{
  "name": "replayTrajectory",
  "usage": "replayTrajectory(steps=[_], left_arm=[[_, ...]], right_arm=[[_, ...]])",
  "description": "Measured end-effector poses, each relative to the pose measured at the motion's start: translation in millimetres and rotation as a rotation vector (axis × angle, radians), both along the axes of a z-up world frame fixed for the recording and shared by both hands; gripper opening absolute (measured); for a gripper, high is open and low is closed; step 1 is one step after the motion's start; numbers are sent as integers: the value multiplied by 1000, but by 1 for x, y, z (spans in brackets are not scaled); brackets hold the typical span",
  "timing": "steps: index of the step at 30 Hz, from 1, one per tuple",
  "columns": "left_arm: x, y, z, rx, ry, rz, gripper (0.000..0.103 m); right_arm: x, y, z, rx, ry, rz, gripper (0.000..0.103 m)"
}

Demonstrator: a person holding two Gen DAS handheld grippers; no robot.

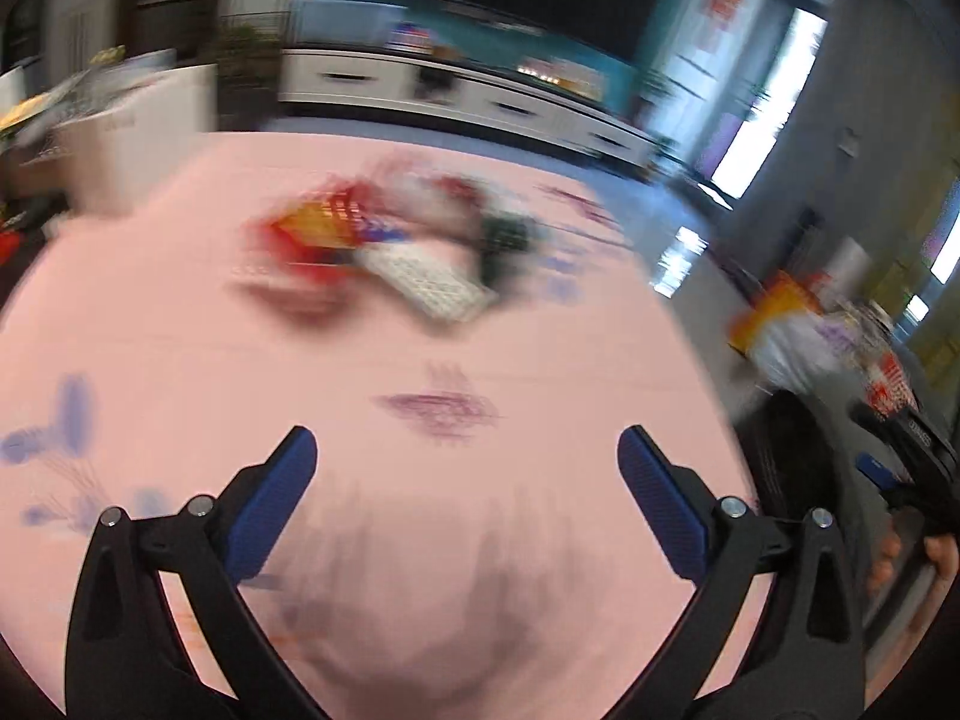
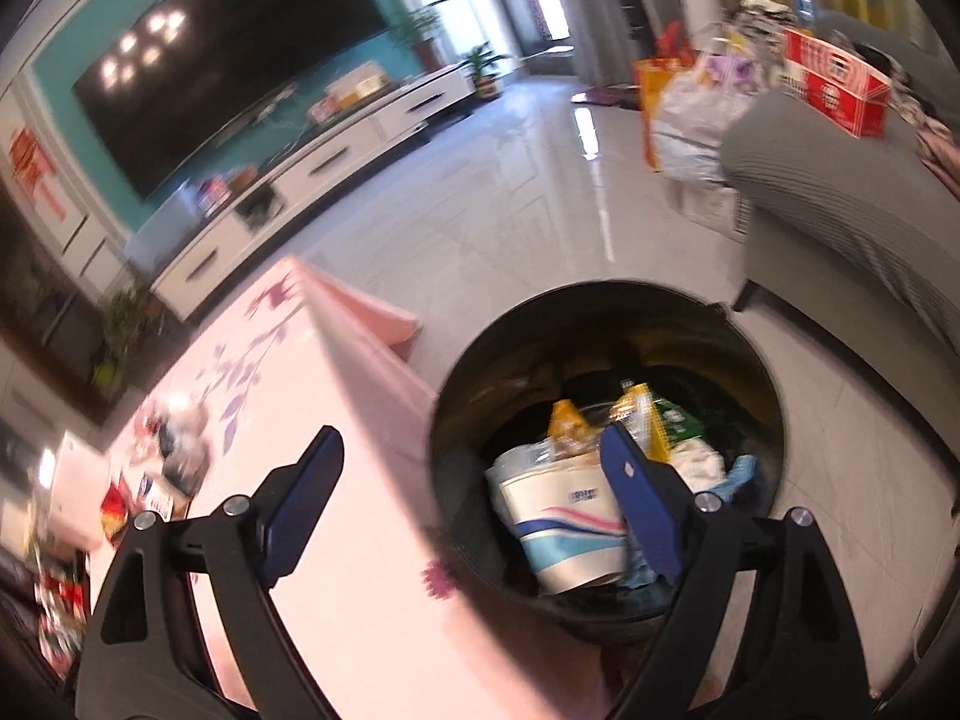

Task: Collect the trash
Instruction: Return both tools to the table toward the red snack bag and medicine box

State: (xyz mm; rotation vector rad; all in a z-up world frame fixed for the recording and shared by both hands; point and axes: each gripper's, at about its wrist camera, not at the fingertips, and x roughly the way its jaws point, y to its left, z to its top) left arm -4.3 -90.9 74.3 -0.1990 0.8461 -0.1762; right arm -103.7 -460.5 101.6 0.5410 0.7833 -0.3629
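A blurred heap of trash (image 1: 396, 240), red, yellow, white and dark wrappers, lies on the pink tablecloth (image 1: 180, 348) well ahead of my left gripper (image 1: 468, 450), which stands open over bare cloth with nothing between its blue pads. My right gripper (image 2: 474, 450) is open too, hanging over the table's edge and the rim of a black round bin (image 2: 456, 396). Inside the bin lie a white carton with blue and pink stripes (image 2: 570, 528), a yellow packet (image 2: 567, 420), a green wrapper (image 2: 678, 420) and other scraps. More wrappers (image 2: 174, 462) lie far left on the table.
A grey sofa (image 2: 840, 204) stands right of the bin, with a red box (image 2: 834, 81) and bags (image 2: 684, 114) behind it. A white TV cabinet (image 2: 312, 174) and dark screen line the far wall. Tiled floor (image 2: 510, 192) lies between. A hand (image 1: 936, 552) holds the other gripper at the right edge.
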Motion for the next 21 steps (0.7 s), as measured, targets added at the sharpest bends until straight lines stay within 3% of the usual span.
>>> replayTrajectory(steps=[3, 8, 11, 13, 18, 21], left_arm=[[5, 55, -6, 16, 41, 112, 100], [11, 116, -19, -56, 25, 195, 100], [21, 136, -23, -52, 10, 268, 100], [30, 146, -24, -50, 13, 279, 100], [41, 181, -28, -160, 24, 322, 100], [44, 191, -32, -200, 48, 350, 100]], right_arm=[[16, 26, -4, -8, 27, 86, 86], [40, 79, -10, -32, 48, 238, 86], [51, 112, -12, -43, 58, 307, 87], [65, 142, -11, -49, 69, 359, 93], [119, 225, -5, 27, 49, 576, 100], [151, 276, -3, -15, 57, 627, 100]])
